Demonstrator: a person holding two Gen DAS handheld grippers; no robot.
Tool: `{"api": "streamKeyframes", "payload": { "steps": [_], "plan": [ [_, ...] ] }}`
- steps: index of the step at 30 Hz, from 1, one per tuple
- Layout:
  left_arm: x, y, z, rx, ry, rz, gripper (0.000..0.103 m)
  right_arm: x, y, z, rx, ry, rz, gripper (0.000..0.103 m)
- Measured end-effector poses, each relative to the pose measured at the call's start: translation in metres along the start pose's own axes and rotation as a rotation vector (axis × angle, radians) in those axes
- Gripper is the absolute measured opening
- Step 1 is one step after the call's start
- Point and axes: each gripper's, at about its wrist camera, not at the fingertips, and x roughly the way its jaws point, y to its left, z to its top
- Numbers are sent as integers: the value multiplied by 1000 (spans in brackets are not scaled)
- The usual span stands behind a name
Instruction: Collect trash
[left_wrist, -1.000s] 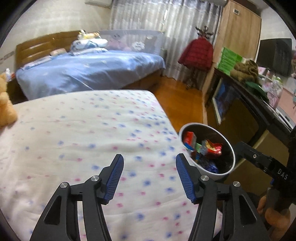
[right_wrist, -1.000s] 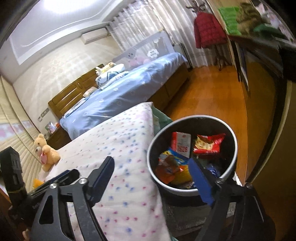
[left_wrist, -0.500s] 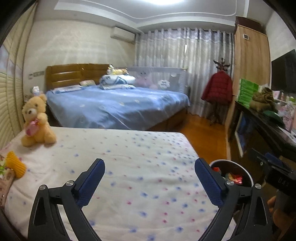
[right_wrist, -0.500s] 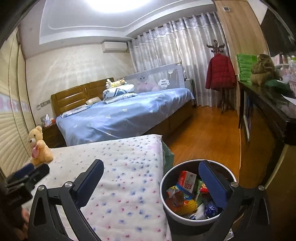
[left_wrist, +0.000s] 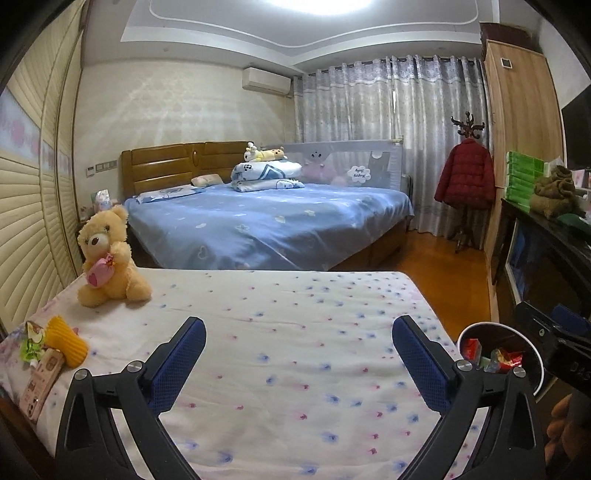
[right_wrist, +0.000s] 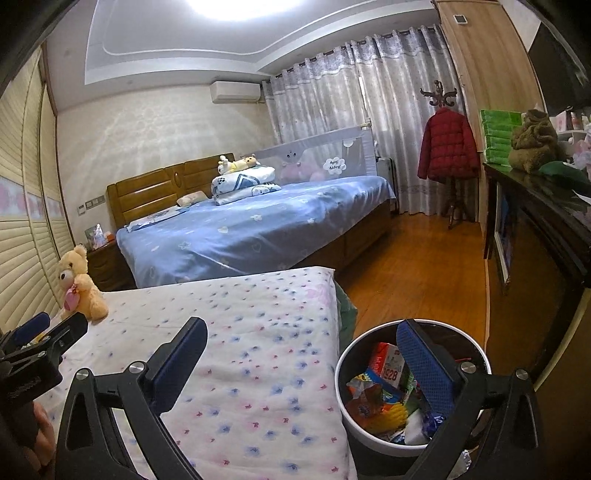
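1. The bed, soft cotton sheet dotted pink and blue, carries the leftover trash at its far left edge.
2. The round, white-rimmed bin beside the bed holds crinkly wrappers and a carton.
3. Left gripper and right gripper both gape, empty; I judge a between-pickups step.
4. Next: reach left for the green wrapper near the ribbed yellow piece.

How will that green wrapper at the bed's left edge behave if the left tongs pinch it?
The green wrapper looks like thin, crumpled film, so it is probably light and floppy and may crush flat. It lies against the yellow ridged item, which might shift too. The soft bedsheet could bunch into the pinch.
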Motion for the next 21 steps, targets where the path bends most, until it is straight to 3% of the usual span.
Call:
{"api": "streamKeyframes", "payload": {
  "steps": [21],
  "plan": [
    [7,7,5,4,7,-10,102,0,-1,0,0,2,6,103]
  ]
}}
